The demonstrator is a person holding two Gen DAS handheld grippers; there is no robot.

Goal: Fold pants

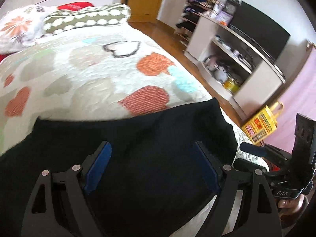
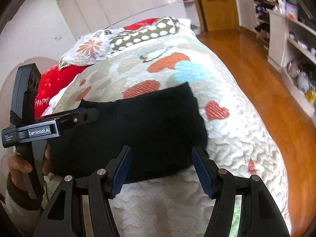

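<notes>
Bare quilt [image 1: 83, 73] beyond pants [image 1: 138, 138]

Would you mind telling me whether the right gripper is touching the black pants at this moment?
Cannot tell. In the right wrist view the right gripper stands open over the near edge of the black pants, nothing pinched; no view shows contact or gap plainly.

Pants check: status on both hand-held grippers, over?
Left hand-held gripper open, empty. Right hand-held gripper open, empty. Black pants lie folded on bedspread. Nothing in the way.

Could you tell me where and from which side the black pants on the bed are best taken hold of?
Probably the black pants by the near right corner, from the bed's near edge: they lie flat on the quilt, and that free edge sits just ahead of the open right tool.
</notes>
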